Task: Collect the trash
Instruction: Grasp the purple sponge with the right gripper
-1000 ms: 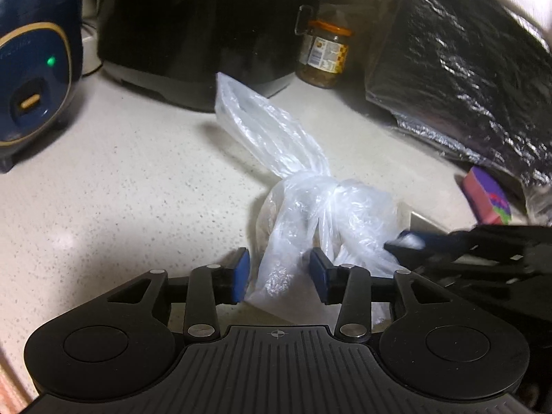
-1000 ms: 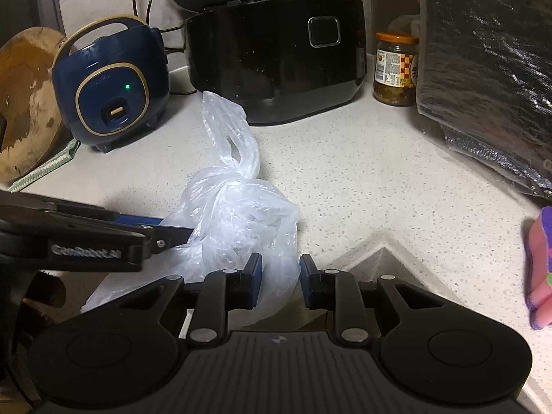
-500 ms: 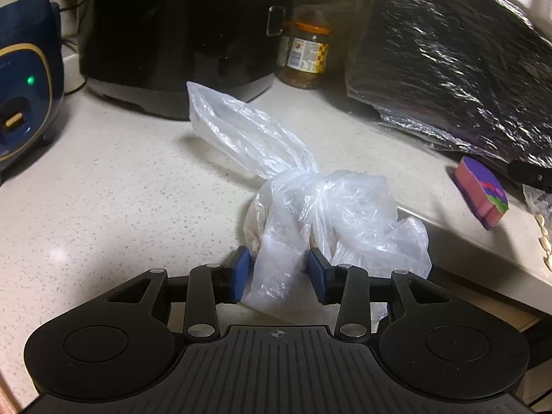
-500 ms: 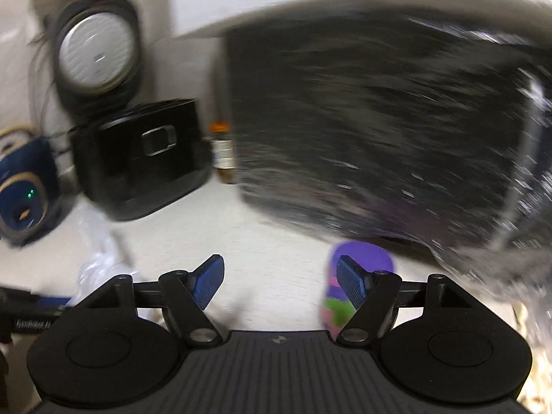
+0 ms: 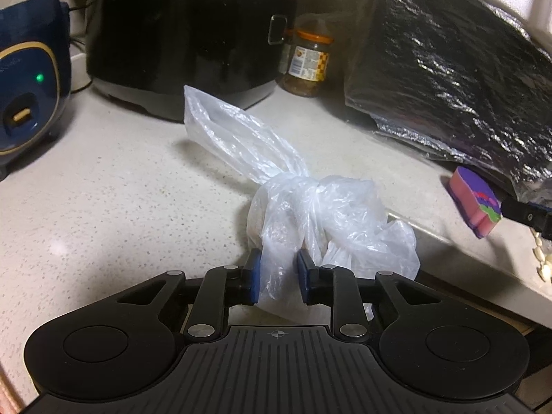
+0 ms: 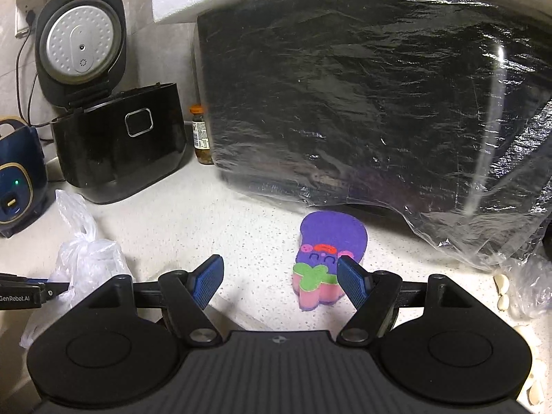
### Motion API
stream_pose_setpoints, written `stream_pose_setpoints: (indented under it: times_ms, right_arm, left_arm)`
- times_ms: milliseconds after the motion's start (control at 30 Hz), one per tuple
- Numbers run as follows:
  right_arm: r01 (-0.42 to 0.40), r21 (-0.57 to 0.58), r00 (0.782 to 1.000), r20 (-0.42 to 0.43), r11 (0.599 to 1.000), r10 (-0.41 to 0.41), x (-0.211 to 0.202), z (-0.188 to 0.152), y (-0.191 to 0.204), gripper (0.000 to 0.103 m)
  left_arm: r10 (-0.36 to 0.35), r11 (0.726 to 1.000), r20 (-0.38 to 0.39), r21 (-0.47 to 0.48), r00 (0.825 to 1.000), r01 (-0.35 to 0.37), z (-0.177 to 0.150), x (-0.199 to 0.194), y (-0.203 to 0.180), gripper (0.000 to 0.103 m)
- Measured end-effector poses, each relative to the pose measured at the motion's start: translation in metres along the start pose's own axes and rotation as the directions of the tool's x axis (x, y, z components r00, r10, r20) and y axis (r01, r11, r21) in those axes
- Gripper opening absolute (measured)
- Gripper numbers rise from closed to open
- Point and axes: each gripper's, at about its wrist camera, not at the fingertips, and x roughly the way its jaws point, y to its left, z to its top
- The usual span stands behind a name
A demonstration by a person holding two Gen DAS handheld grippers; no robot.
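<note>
A: What is taking up the most room on the desk [image 5: 103, 186]?

B: A big black foil-wrapped block [image 6: 362, 103] is standing at the back right. Left of it a black cooker [image 6: 117, 148] is sitting with its lid tipped up, and a blue cooker [image 5: 24, 79] is glowing green at the far left. A jar [image 5: 307, 65] is standing between the black cooker and the block.

A: And the trash?

B: A knotted clear bag [image 5: 310, 214] is lying near the desk's front edge, its loose tail pointing toward the black cooker.

A: What is the left claw [image 5: 277, 274] doing?

B: Its jaws have just been closing, and its blue pads are pinching the bag's near end between them.

A: The right claw [image 6: 279, 279]?

B: It is gaping wide, holding nothing, just in front of a purple sponge [image 6: 324, 255] lying flat on the desk. Pale seeds [image 6: 502, 288] are lying at the right.
</note>
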Motion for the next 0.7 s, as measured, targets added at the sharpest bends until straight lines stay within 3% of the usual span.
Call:
stream_pose_setpoints:
  times_ms: [133, 333, 700]
  right_arm:
    - [0.015, -0.022, 1.000, 0.004, 1.000, -0.015, 0.002, -0.002, -0.001, 0.074]
    - [0.106, 0.000, 0.994, 0.003, 0.994, -0.106, 0.016, -0.005, -0.013, 0.079]
    - [0.177, -0.008, 0.979, -0.106, 0.984, -0.177, 0.087, 0.020, -0.022, 0.079]
  left_arm:
    - [-0.008, 0.998, 0.042, -0.057, 0.999, 0.011, 0.000, -0.012, 0.007, 0.025]
    - [-0.025, 0.979, 0.127, -0.199, 0.992, 0.050, -0.002, -0.039, 0.025, 0.025]
    - [-0.056, 0.979, 0.143, -0.185, 0.988, 0.082, 0.005, -0.050, 0.024, 0.024]
